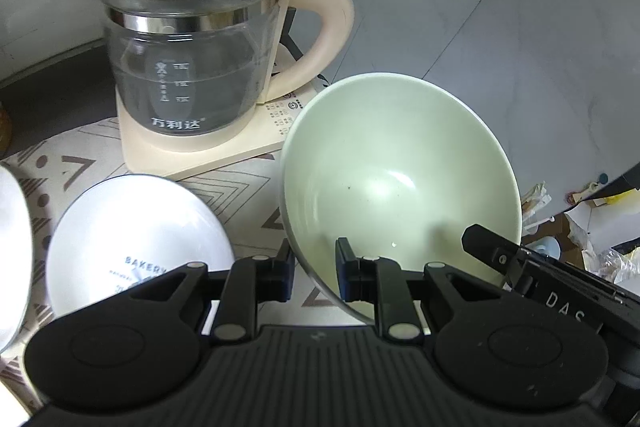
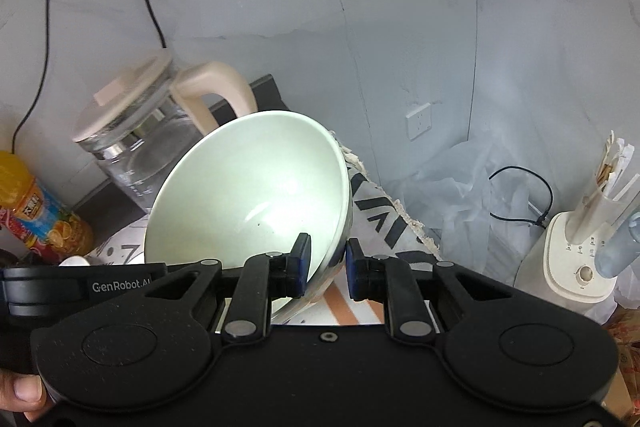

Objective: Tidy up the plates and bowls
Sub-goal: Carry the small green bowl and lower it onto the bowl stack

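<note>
Grey marbled wall panels close off the back of a table point(image 1: 80, 163) covered with a patterned cloth, on which a glass kettle point(image 1: 192, 67) with a cream lid and handle stands on its base toward the far edge. A pale green bowl point(image 1: 400, 183) is held clear of the cloth by both tools at once and is tilted, so that its open mouth is turned toward the cameras. The left gripper point(image 1: 314, 273) is closed narrowly on the near-left part of the rim, with one pad inside the bowl and the other outside. The right gripper point(image 2: 327, 267) is likewise pinched on the opposite side of the rim, one pad inside and one against the outer wall, as is seen in the right wrist view, where the bowl point(image 2: 256, 187) fills the middle. The relation that matters is judged to be this: the bowl lies straight ahead of both tools, between them, and neither hand is clearly the nearer. A white plate point(image 1: 136, 227) marked "BAKERY" lies on the cloth just left of the bowl, near the front edge, and the edge of another white dish point(image 1: 12, 247) is seen at the far left. Any setting-down on that plate would be to the left of the bowl, so the left gripper is taken to lead and the tilt would have to be levelled first
</note>
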